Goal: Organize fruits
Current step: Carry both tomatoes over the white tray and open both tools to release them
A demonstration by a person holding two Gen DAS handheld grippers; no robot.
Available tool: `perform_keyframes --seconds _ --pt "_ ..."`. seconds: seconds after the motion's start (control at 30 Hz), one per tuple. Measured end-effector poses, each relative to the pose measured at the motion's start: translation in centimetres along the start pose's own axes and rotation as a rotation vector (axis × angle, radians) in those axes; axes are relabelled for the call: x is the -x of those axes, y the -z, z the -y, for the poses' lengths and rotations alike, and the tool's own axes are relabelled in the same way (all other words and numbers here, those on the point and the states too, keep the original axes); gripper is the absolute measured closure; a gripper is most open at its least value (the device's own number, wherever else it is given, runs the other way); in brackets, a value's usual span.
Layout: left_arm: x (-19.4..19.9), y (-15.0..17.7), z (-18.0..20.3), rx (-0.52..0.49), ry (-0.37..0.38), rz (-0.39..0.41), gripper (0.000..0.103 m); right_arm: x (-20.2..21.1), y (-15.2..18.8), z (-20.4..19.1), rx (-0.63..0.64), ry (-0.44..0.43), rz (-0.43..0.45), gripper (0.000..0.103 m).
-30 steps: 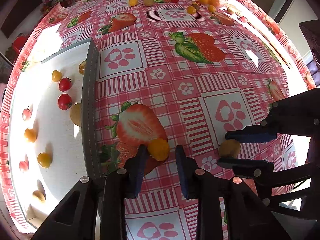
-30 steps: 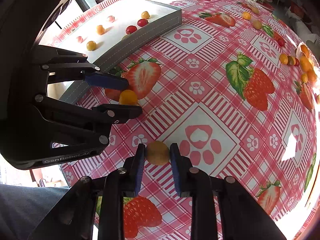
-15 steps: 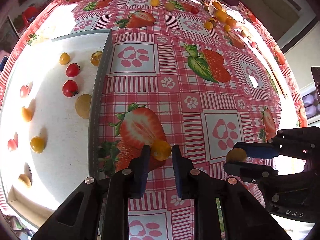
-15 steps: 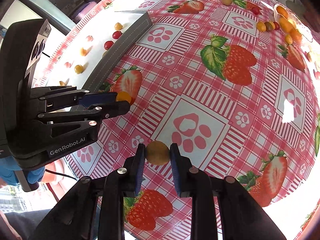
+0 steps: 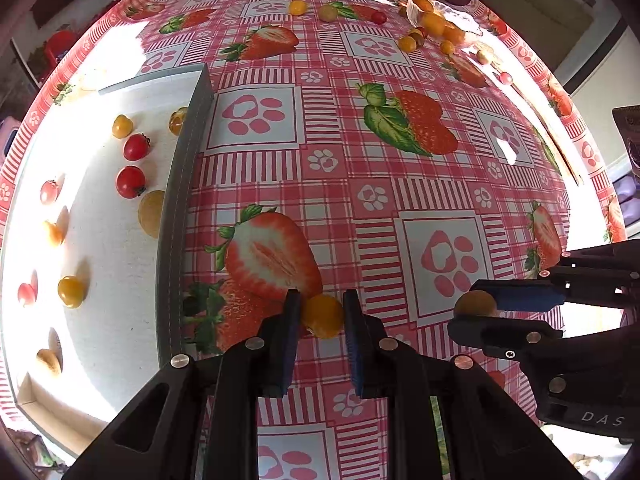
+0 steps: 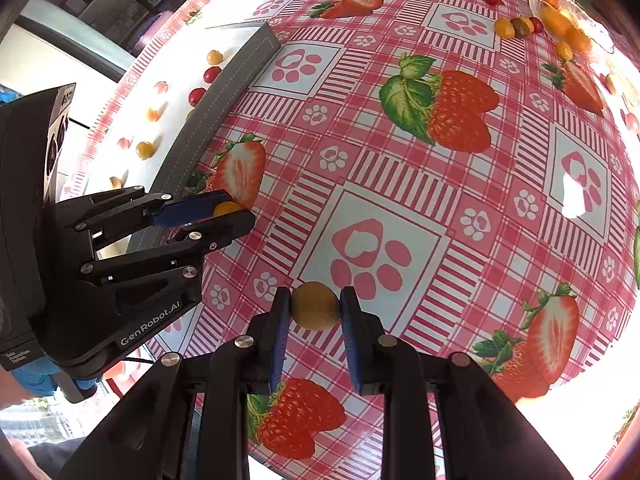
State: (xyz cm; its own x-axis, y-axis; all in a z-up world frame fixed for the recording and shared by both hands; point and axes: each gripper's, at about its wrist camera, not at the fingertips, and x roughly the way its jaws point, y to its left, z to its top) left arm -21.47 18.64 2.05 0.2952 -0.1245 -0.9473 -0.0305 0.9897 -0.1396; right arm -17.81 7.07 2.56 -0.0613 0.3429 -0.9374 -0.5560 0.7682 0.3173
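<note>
My left gripper [image 5: 320,316] is shut on a yellow cherry tomato [image 5: 323,316] and holds it above the strawberry tablecloth, just right of the grey-walled tray [image 5: 174,216]. It also shows in the right wrist view [image 6: 226,210]. My right gripper [image 6: 314,308] is shut on a brownish-green tomato [image 6: 315,306]; it appears in the left wrist view [image 5: 476,304] at the right. The tray holds several red, yellow and pink tomatoes [image 5: 130,181].
Loose tomatoes [image 5: 298,7] and a clear dish of orange fruit [image 5: 438,24] lie at the table's far side. The tray's grey wall [image 6: 228,84] stands between the grippers and the tray floor. The table edge is close at the right.
Both grippers have lifted with their tomatoes held; the table looks farther below. The left gripper closed from around the yellow tomato onto it.
</note>
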Motion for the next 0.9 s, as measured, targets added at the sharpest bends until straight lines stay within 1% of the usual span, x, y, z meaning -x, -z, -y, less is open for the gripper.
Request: perform_keyframes --seconds 0.17,0.37,0.53,0.67,0.9 --pt "1.0 -0.2 -0.4 0.045 0.044 0.009 0.081 0.5 0.0 0.5 -0.026 -0.007 0.015 0.076" --pt "2.6 -0.9 -1.8 0.105 0.053 0.041 0.08 1.7 -0.6 0.6 -0.051 -0.013 0.02 0.076" --pt "4.3 -1.2 -3.4 0.142 0.039 0.087 0.081 2.5 -2.1 -0.1 -0.035 -0.002 0.024 0.076" --pt "5.7 -1.3 -5.3 0.185 0.018 0.12 0.081 2.7 -3.7 -1.1 -0.029 -0.017 0.028 0.075" --pt "7.3 -0.4 -9.5 0.261 -0.042 0.152 0.081 2.3 -7.2 -4.0 0.036 -0.035 0.041 0.075"
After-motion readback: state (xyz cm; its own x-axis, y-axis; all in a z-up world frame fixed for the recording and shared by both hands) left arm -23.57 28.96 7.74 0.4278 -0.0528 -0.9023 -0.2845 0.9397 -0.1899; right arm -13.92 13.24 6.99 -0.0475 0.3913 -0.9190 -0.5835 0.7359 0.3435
